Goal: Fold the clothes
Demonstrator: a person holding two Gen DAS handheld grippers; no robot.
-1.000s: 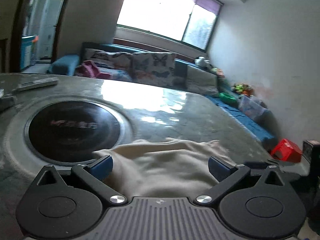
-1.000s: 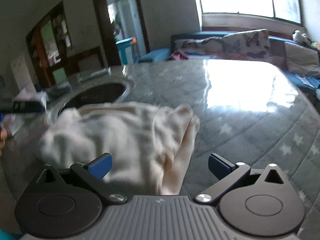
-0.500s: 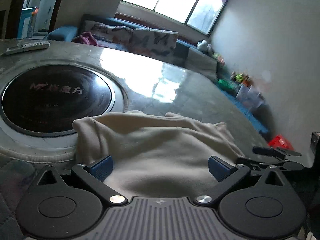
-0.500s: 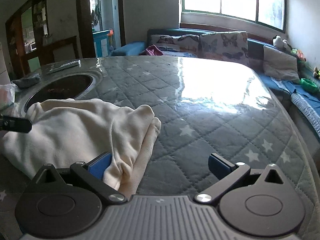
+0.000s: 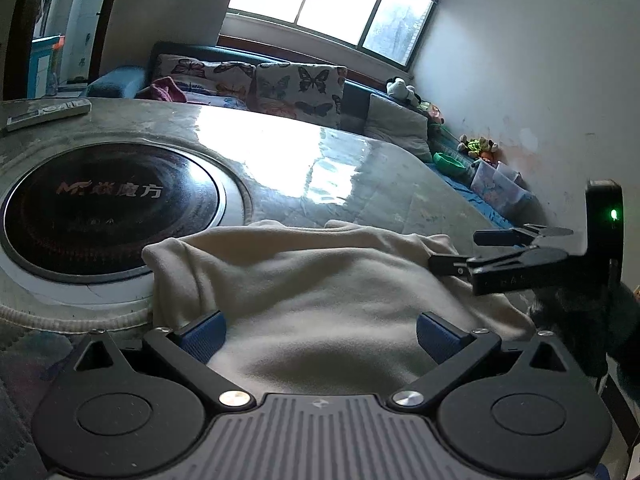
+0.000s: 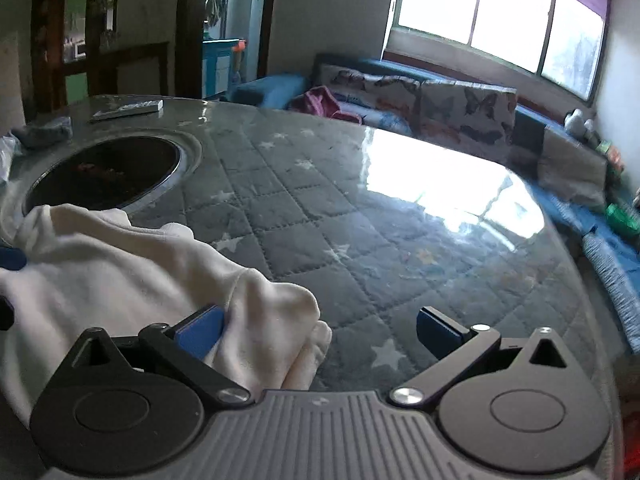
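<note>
Left wrist: cream garment (image 5: 320, 292) bunched just beside the round cooktop (image 5: 108, 208), left gripper (image 5: 320, 334) and right gripper (image 6: 320, 330) both spread wide, nothing held, so between folds; next needs an edge grasp.

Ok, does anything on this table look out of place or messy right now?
The cream garment lies bunched and wrinkled, one corner draped over the rim of the round black cooktop set into the table. A remote and a crumpled grey cloth sit at the far edge.

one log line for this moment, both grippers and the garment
left gripper open over cream garment | right gripper open at garment's edge | garment bunched on quilted table beside round cooktop
</note>
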